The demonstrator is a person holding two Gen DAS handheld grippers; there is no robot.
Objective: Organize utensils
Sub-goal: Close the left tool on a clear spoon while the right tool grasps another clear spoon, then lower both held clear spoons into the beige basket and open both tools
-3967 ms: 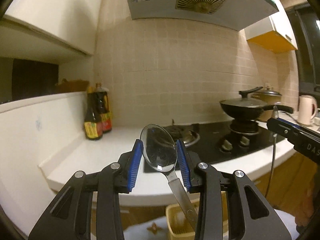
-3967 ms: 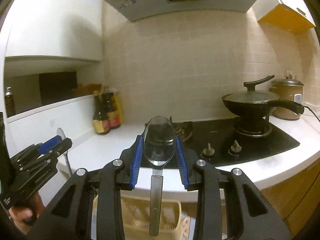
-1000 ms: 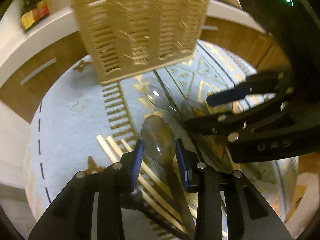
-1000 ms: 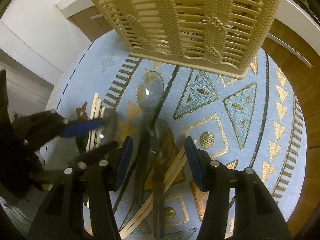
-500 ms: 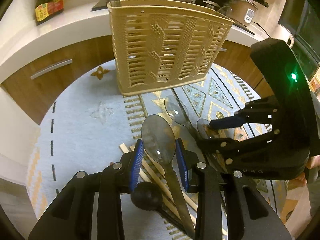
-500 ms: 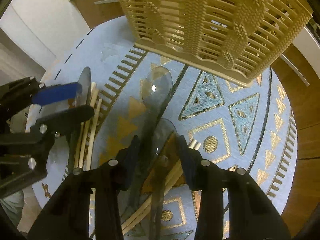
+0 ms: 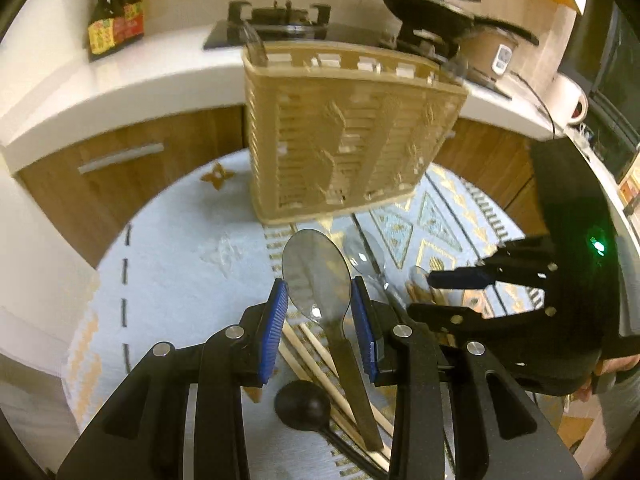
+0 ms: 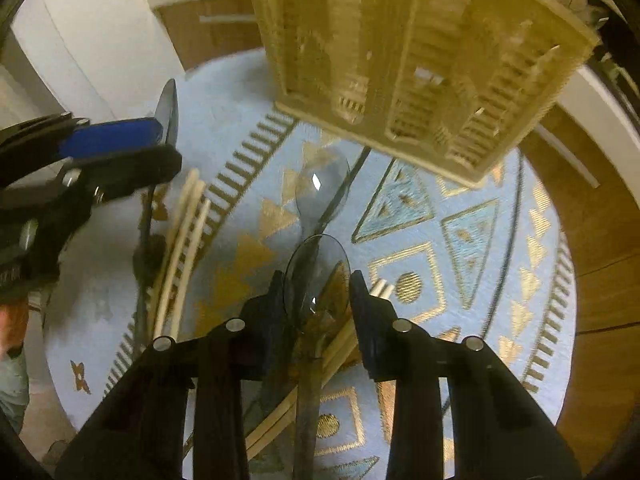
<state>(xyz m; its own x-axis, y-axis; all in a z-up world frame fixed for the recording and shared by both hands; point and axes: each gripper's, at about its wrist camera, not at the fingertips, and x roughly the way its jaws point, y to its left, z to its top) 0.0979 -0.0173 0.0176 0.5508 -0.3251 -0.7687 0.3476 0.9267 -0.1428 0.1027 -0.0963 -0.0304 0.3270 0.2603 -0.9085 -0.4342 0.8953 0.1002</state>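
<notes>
My left gripper [image 7: 320, 320] is shut on a metal spoon [image 7: 316, 276], its bowl pinched between the blue pads and its handle trailing back and down. It hangs above the mat, short of the tan slatted utensil basket [image 7: 348, 140]. My right gripper [image 8: 316, 300] points steeply down, and its jaws are closing on the bowl of a second spoon [image 8: 316, 272], with the pads against both edges. A third spoon [image 8: 322, 188] lies flat on the mat between it and the basket [image 8: 420, 60]. The left gripper [image 8: 160, 144] shows at the left edge.
Wooden chopsticks [image 8: 180, 232] and a black ladle [image 7: 302, 404] lie on the light-blue patterned tablecloth [image 8: 460, 240]. Behind the basket runs a white counter [image 7: 120, 80] with sauce bottles [image 7: 116, 8], a stove with a pan [image 7: 432, 4], and a kettle [image 7: 572, 100]. Wooden cabinets stand below.
The right gripper's jaws have narrowed from wide apart onto the spoon's bowl. The left gripper has risen with its spoon and tilted up, bringing the basket's top and the counter into view.
</notes>
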